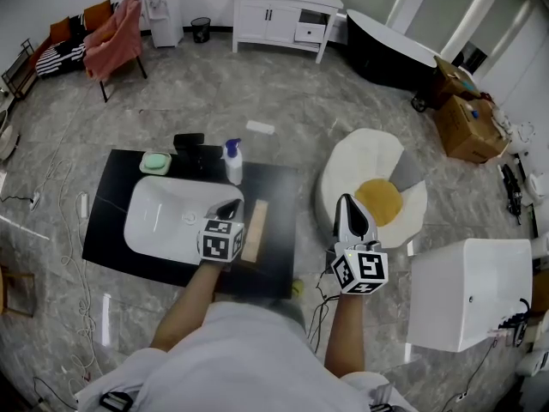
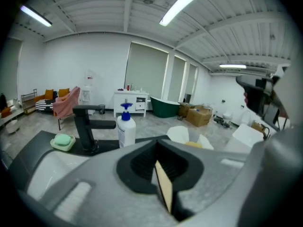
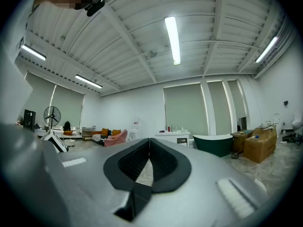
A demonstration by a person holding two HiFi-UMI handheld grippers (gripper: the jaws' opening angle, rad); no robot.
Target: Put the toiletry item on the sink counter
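Detail on the tan toiletry item escapes me; it lies on the counter right of the basin, beside my left gripper, jaws closed, empty. My right gripper likewise. Behind the basin, a dish holds green soap.

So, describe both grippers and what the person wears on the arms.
The left gripper and the right gripper both taper to a point, and each carries a cube with black-and-white square markers. In their own views the bodies are pale grey, with black ribbed pads lining the jaws. The person wears a light short-sleeved top; the forearms are bare.
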